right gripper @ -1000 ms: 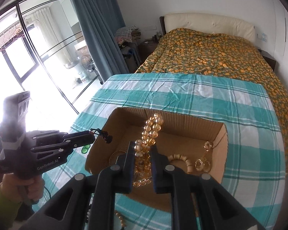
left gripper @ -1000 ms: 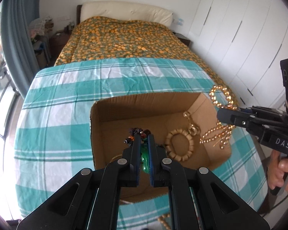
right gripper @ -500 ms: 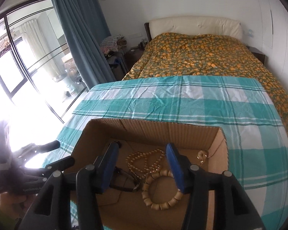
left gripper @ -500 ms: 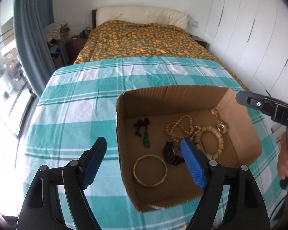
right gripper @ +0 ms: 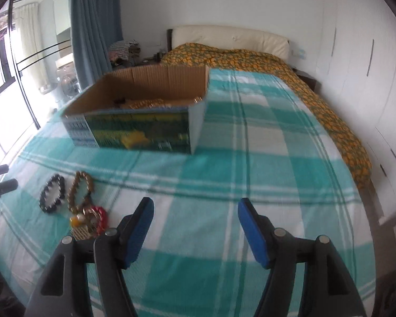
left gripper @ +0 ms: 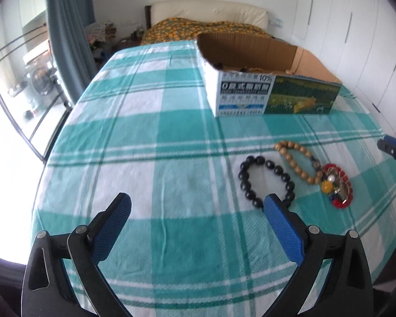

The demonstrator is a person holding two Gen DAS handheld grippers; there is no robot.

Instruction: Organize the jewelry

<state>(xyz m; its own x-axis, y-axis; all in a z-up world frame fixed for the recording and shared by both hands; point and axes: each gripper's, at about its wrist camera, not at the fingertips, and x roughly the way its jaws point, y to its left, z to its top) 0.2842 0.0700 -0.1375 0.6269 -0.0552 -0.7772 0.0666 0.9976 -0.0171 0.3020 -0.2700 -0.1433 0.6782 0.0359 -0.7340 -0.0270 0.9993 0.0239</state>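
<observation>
Teal-and-white checked cloth (left gripper: 150, 137) fills both views, and both tools hover empty above it: the left gripper (left gripper: 195, 227) has its blue pads spread wide with nothing between them, and the right gripper (right gripper: 195, 227) is just as wide and just as empty. Three pieces lie loose on the cloth, well short of the cardboard box (left gripper: 274, 97), which already holds some beads. Nearest the left gripper is the black bead bracelet (left gripper: 266, 182), ahead and to the right, its near edge just beside the right-hand pad. Touching it on the far side is the tan wooden bead bracelet (left gripper: 298, 161), a long oval running away and leftward, and at its near end sits the red bead cluster with charms (left gripper: 338, 190). From the right wrist view that cluster (right gripper: 92, 219) lies off to the left, just beside the left finger. My read: the left tool is better lined up for the black loop, the right for the red one.
</observation>
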